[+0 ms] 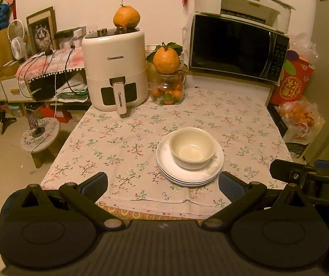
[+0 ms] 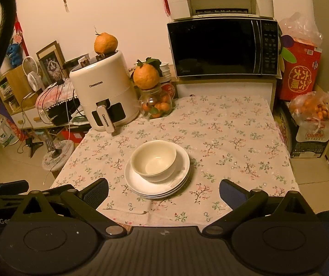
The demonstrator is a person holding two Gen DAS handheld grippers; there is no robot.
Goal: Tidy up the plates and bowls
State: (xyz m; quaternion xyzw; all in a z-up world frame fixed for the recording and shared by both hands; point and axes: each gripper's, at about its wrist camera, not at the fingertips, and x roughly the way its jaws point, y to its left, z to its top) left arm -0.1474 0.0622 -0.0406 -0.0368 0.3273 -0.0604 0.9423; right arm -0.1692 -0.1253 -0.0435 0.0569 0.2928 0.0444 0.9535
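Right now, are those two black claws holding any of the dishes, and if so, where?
No, nothing is held. The left gripper and right gripper are both open, short of the bowl and plates.

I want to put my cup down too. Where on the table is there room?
Bare floral tablecloth lies right of the stacked plates and bowl, toward the microwave. More lies left of the plates, before the air fryer. The back left corner is crowded: fryer and fruit jar.
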